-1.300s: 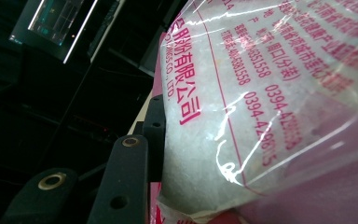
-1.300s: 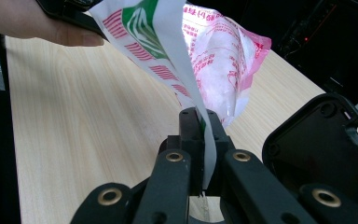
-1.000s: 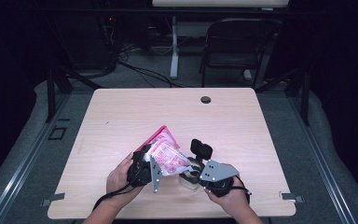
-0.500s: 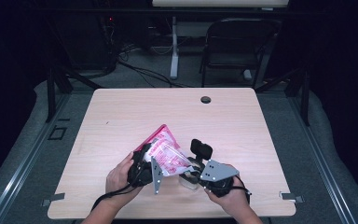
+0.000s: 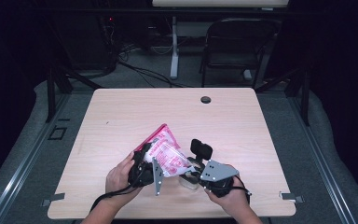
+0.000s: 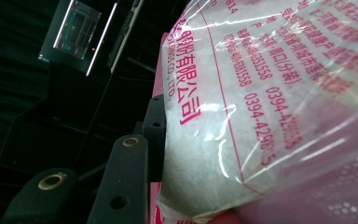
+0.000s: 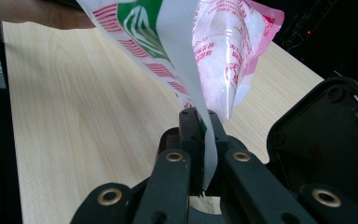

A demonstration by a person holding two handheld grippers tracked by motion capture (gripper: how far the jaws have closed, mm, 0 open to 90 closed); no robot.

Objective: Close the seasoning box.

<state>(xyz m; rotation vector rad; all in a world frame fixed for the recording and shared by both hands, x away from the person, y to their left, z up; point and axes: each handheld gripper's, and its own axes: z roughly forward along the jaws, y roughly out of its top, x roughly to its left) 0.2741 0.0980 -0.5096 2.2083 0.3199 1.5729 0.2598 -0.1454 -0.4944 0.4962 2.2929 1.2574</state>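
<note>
Pink-printed plastic bag [image 5: 167, 154] of white granules held above the table's [image 5: 121, 116] near edge: left gripper [image 6: 156, 126] clamps its body for support, right gripper [image 7: 200, 128] pinches one edge, apparently to tear it open.

No visible change across the three high views: bag [image 5: 167, 153], left gripper [image 5: 142, 169], right gripper [image 5: 196, 169] and both hands sit exactly as a second ago.
</note>
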